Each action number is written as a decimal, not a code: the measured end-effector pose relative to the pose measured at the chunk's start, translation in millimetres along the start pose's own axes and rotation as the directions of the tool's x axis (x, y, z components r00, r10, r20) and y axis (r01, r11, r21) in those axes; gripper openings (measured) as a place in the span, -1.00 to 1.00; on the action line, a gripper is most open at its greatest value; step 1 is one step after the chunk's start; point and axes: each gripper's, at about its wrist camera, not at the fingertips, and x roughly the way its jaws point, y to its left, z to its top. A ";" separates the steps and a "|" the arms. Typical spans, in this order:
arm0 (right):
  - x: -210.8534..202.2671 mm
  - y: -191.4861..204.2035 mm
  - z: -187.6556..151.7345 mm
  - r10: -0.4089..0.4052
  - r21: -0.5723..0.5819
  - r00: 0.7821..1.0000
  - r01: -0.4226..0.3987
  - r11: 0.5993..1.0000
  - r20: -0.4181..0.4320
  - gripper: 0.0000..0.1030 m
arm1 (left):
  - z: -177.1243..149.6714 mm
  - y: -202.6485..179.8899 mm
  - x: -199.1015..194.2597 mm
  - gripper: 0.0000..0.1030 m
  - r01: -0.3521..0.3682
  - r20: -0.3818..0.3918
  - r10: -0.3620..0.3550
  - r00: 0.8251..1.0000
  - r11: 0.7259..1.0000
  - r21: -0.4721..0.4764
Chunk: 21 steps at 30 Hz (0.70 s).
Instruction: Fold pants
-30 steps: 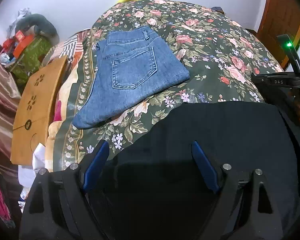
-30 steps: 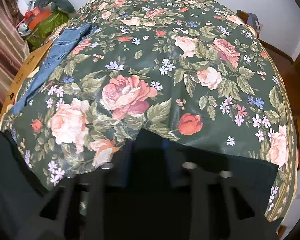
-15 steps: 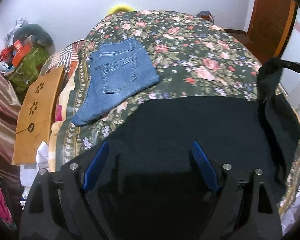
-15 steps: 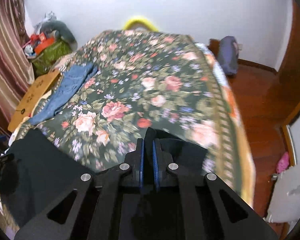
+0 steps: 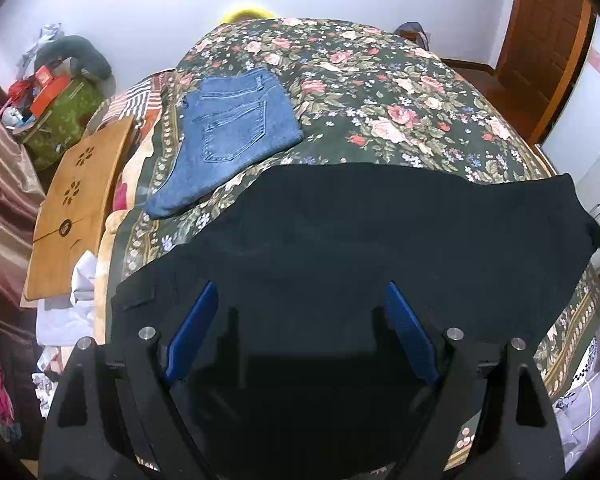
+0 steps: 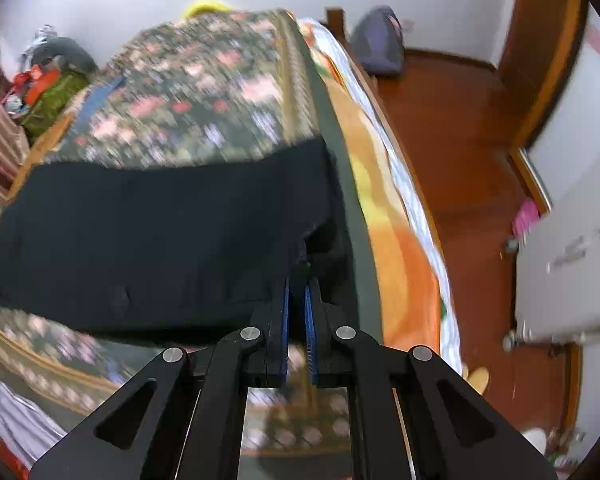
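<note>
Black pants (image 5: 380,232) lie spread across the near end of the floral bedspread (image 5: 380,92). My left gripper (image 5: 302,300) is open, its blue pads wide apart just above the near part of the pants, gripping nothing. In the right wrist view, my right gripper (image 6: 297,276) is shut on a corner of the black pants (image 6: 160,232) at the bed's right edge and holds it pulled out; this view is blurred by motion.
Folded blue jeans (image 5: 228,132) lie at the bed's far left. A wooden board (image 5: 72,204) leans beside the bed on the left, with clutter (image 5: 56,100) behind it. A wooden floor (image 6: 472,152), a bag (image 6: 380,44) and a white cabinet (image 6: 572,240) are to the right.
My right gripper has shut on the pants' corner and swung right, drawing the cloth out toward the bed's right edge. My left gripper has pulled back and stayed open.
</note>
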 end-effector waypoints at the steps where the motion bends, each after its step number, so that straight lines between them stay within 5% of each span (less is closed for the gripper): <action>1: 5.8 -2.3 -3.7 -0.004 0.001 1.000 0.004 1.000 -0.026 -0.85 | -1.3 1.6 -0.9 0.66 -0.005 -0.002 0.005 1.000 1.000 -0.001; 6: -0.4 3.8 -2.9 -0.083 -0.030 0.996 0.082 0.996 -0.035 -0.57 | -4.5 21.0 -9.9 0.66 -0.040 0.020 0.041 0.999 0.999 -0.024; 10: -28.7 38.1 23.4 -0.033 -0.095 0.996 0.041 0.995 0.086 -0.02 | -6.3 56.7 -15.6 0.68 -0.091 0.038 0.093 0.995 0.994 -0.063; 15: -34.6 130.9 69.6 0.105 -0.291 0.982 -0.055 0.955 0.157 -0.02 | -9.1 104.7 -9.7 0.68 -0.151 0.052 0.158 0.986 0.981 -0.120; 21: -9.1 242.1 110.0 0.315 -0.445 0.940 -0.230 0.865 0.128 -0.02 | -20.5 166.7 30.6 0.68 -0.192 -0.045 0.186 0.981 0.964 -0.184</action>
